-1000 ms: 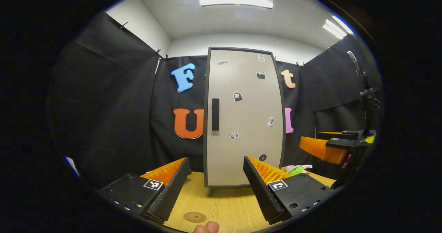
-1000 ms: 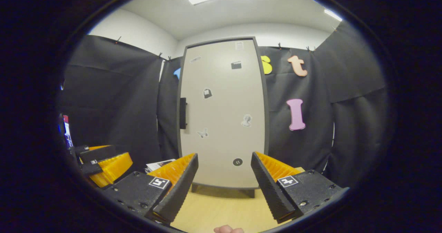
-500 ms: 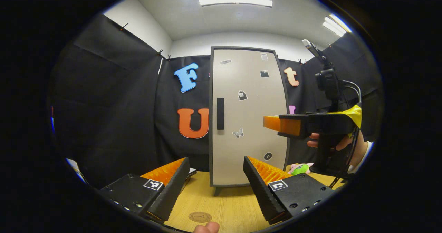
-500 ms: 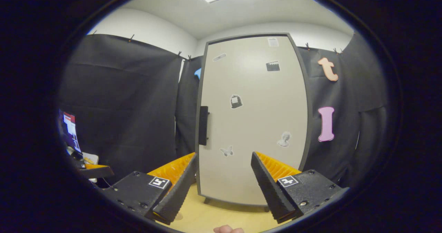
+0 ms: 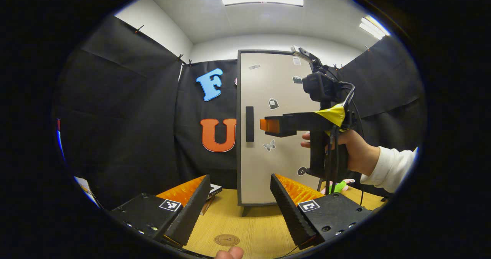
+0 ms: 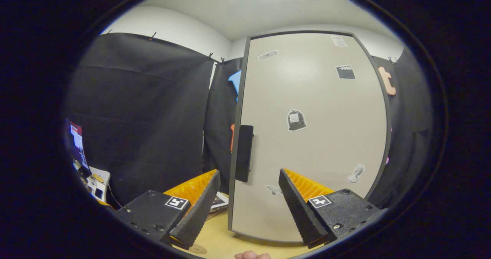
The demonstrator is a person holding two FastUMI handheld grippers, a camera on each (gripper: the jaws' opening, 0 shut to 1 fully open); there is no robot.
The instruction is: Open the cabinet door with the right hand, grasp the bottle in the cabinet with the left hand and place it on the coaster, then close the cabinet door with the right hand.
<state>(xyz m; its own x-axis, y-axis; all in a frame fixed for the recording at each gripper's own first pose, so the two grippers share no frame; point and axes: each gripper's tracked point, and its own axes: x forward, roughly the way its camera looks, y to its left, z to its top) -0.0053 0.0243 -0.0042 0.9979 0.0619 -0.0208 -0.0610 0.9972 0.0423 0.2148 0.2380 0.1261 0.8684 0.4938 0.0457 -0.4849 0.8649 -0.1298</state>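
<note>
So the cabinet point(image 5: 278, 128) stands upright at the back of the wooden table point(image 5: 253, 222), door shut flush, black cloth wall close on both sides. Its dark handle point(image 5: 249, 124) runs vertically along the door's left edge. In the left gripper view the right gripper point(image 5: 268, 125) is held level in front of the door, tip just right of the handle, not touching it; a hand point(image 5: 351, 149) grips its stock. In its own view the right gripper point(image 6: 249, 201) has jaws spread, handle between them but farther off. Left gripper point(image 5: 239, 205) sits low over the table, jaws spread, empty. Open tabletop lies ahead of it. Coaster point(image 5: 226, 239) lies flat near the table's front edge. Bottle can't be seen; door is closed.
</note>
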